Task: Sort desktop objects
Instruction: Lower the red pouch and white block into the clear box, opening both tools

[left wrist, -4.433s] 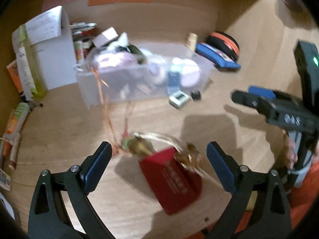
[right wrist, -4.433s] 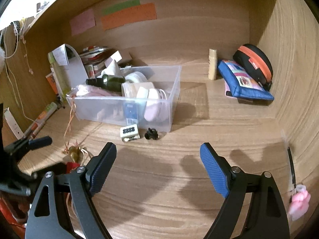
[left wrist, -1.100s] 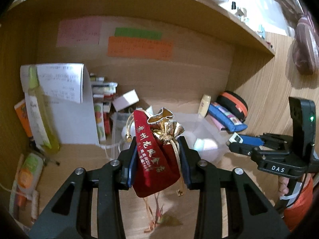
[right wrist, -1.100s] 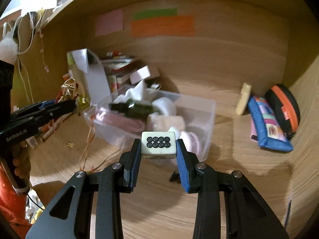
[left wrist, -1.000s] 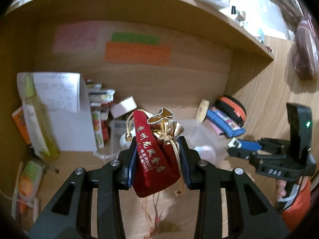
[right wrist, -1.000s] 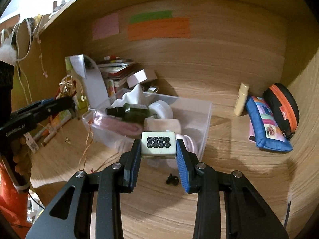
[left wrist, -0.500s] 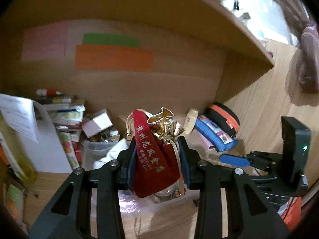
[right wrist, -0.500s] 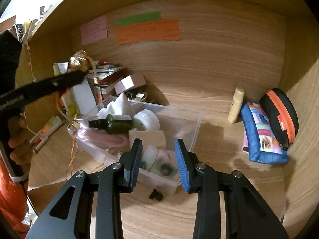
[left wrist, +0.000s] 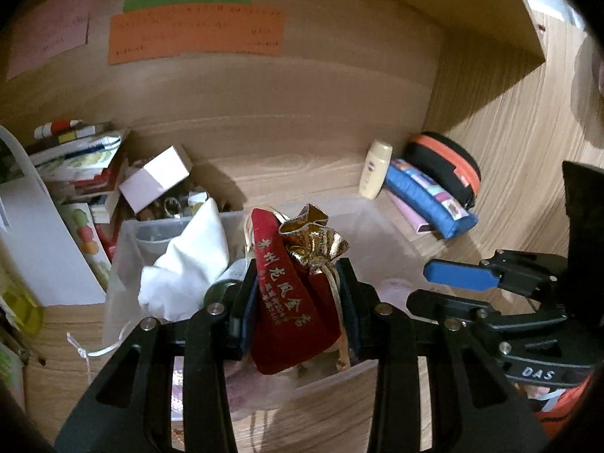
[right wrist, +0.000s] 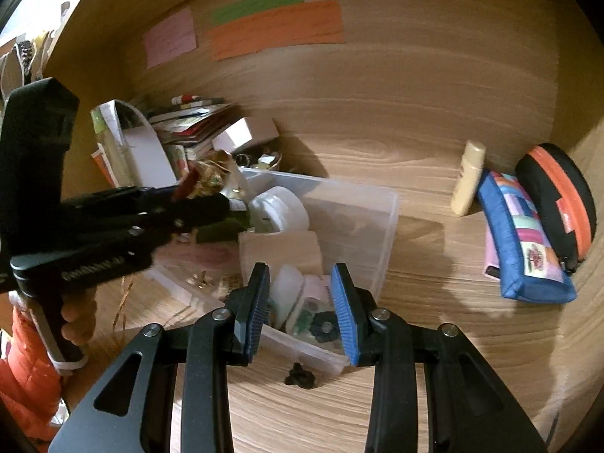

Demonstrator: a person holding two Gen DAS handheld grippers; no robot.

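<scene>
My left gripper point(left wrist: 298, 298) is shut on a red pouch with a gold drawstring top point(left wrist: 294, 294) and holds it over the clear plastic bin point(left wrist: 381, 226). It shows from the side in the right wrist view point(right wrist: 211, 192), above the bin's left half. My right gripper point(right wrist: 302, 305) is open and empty, its blue pads over the bin's point(right wrist: 389, 211) near right corner. The white cube with black dots point(right wrist: 305, 321) lies in the bin below it. A small black clip point(right wrist: 300, 375) lies on the desk in front of the bin.
The bin holds a white tissue point(left wrist: 188, 256), a dark green bottle point(right wrist: 222, 226) and a white jar point(right wrist: 279, 207). Books and a white box point(right wrist: 245, 132) are stacked at the back left. A cream tube point(right wrist: 468, 177), blue pouch point(right wrist: 524, 234) and black-orange case point(right wrist: 558, 196) sit at right.
My left gripper carried the red pouch forward to above the bin. My right gripper let go of the white cube, which now lies in the bin, and its jaws stand a little wider.
</scene>
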